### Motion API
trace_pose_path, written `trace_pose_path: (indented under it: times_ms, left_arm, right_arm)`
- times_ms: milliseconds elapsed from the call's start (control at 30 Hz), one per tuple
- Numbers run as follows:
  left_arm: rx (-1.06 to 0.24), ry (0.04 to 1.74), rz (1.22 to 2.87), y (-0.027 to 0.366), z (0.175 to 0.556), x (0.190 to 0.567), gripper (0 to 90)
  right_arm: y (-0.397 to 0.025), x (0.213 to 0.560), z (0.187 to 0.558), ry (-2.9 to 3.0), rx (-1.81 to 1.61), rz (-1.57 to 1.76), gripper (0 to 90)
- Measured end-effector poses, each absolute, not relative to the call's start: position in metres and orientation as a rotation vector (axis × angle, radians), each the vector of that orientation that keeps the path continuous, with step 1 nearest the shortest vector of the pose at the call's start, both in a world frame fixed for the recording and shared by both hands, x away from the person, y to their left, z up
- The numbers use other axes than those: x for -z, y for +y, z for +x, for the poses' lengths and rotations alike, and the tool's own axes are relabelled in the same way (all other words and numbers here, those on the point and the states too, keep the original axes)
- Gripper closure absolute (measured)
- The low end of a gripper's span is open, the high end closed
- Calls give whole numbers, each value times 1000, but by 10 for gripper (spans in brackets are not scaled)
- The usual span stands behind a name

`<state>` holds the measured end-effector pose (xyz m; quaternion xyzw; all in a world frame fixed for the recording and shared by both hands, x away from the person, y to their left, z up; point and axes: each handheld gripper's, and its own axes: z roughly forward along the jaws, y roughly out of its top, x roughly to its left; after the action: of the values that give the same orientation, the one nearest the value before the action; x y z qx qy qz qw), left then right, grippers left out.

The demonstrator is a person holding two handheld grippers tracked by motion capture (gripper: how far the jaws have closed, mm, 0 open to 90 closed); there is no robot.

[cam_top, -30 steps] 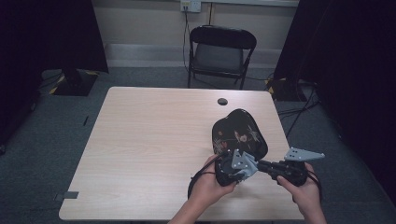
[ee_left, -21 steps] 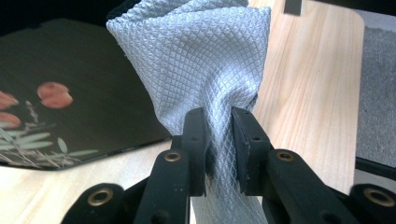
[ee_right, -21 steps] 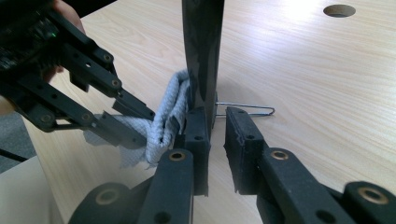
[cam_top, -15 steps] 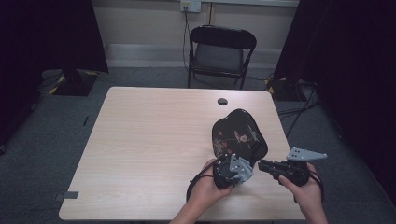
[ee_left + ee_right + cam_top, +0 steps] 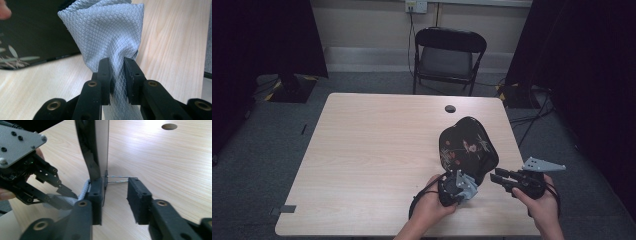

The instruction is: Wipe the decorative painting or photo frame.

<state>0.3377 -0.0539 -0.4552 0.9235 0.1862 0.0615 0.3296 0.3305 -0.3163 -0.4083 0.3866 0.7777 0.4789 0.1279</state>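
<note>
Down at the tabletop's [image 5: 362, 165] five o'clock corner, the left tongs [image 5: 117, 75] pinch a grey waffle-weave cloth [image 5: 110, 32] just beside a glossy black leaf-shaped tray [image 5: 467, 147] with painted sprigs. The right tongs [image 5: 115, 202] stand apart around the tray's near edge. Bare pale woodgrain spreads toward nine o'clock.

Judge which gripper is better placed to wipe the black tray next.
Left. The left gripper is shut on the grey cloth, right beside the black tray. The right gripper is open, straddling the tray's edge.
</note>
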Motion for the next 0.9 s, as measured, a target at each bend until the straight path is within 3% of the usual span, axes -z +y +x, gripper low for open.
trace_pose_path:
  times_ms: [433, 900]
  left_arm:
    - [-134, 543, 2416, -36, 339, 466, 766]
    - [-178, 689, 2371, 22, 350, 462, 762]
  right_arm:
    - [-322, 416, 333, 2229, -1370, 1138, 505]
    - [-330, 429, 334, 2195, -1355, 1182, 427]
